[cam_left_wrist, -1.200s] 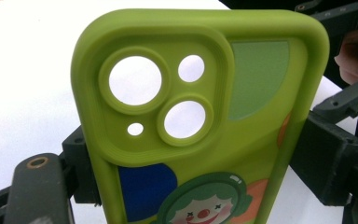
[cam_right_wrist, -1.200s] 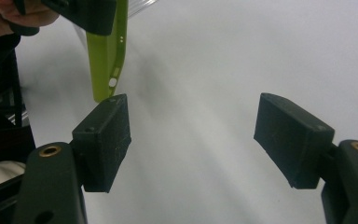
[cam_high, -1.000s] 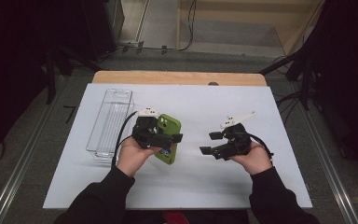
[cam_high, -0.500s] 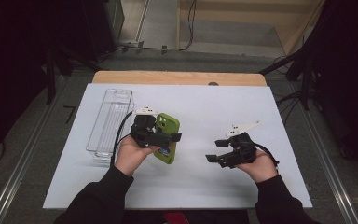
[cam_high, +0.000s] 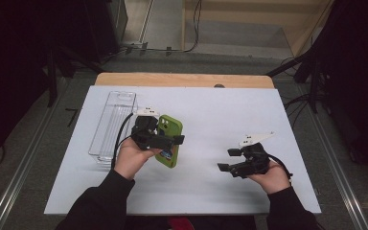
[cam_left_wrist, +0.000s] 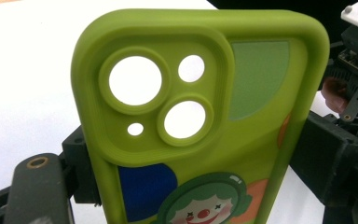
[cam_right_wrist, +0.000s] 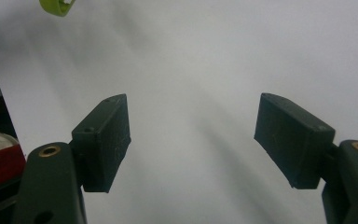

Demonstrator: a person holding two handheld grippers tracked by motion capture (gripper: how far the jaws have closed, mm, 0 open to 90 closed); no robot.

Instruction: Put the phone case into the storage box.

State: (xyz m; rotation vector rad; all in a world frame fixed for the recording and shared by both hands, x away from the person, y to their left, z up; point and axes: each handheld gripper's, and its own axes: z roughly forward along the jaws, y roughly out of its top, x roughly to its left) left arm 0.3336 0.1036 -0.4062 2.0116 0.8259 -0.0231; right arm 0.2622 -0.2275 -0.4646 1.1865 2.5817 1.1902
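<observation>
Between my left gripper's (cam_high: pixel 172 140) jaws sits the green phone case (cam_high: pixel 169 140), clamped, long axis crosswise; my right gripper (cam_high: pixel 226 160), open and empty, lies well apart.

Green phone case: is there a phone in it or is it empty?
Empty. In the left gripper view the white table shows straight through the camera holes of the green phone case, which the left hand-held gripper holds.

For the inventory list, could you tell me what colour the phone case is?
The phone case is lime green with a clown picture, best seen in the left gripper view.
</observation>
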